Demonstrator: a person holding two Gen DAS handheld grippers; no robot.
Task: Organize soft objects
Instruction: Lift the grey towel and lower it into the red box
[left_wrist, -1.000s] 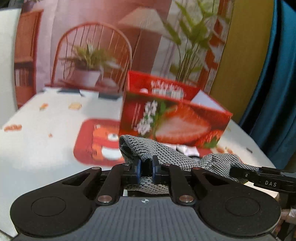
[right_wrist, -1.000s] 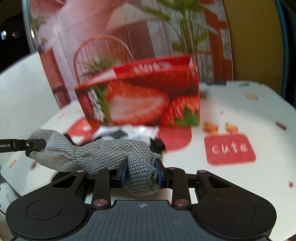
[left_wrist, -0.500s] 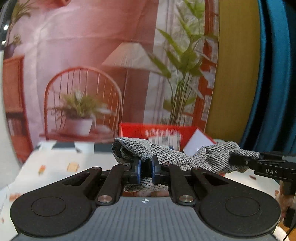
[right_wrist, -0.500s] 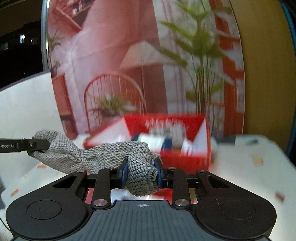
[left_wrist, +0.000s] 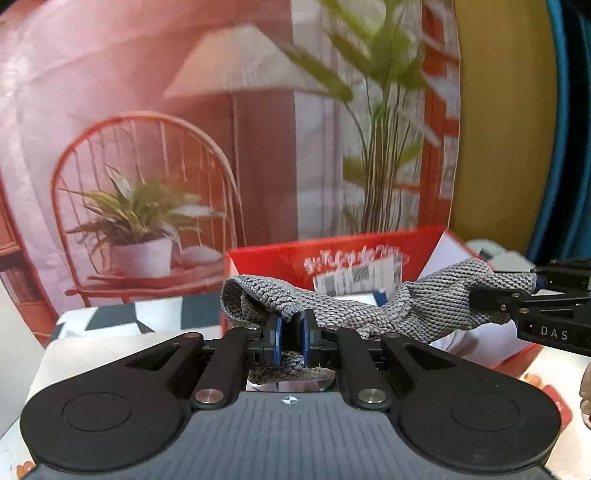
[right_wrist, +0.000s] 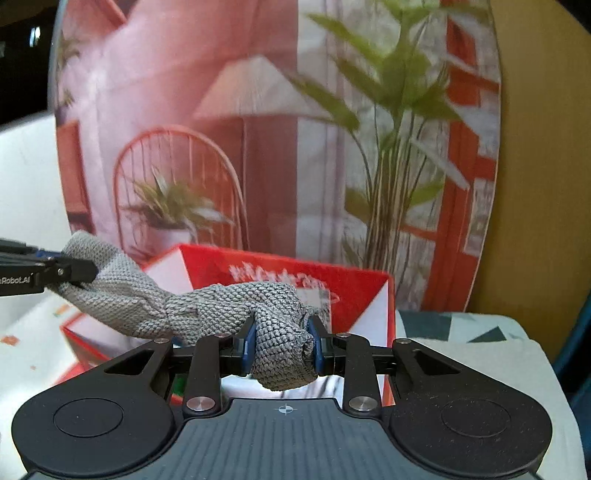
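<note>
Item: grey knit cloth (left_wrist: 343, 306), stretched between our two grippers above the red box (left_wrist: 332, 254). Our left gripper (left_wrist: 291, 334) pinches one end nearly closed; our right gripper (right_wrist: 282, 345) clamps the bunched other end, both angled slightly downward.

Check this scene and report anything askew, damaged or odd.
Nothing looks damaged or spilled. The grey knitted cloth hangs bunched and twisted between the left gripper and right gripper, above the open red box, rather than folded flat.

"DAS" on the right gripper (left_wrist: 537, 295); "Robot.AI" on the left gripper (right_wrist: 79, 271).
</note>
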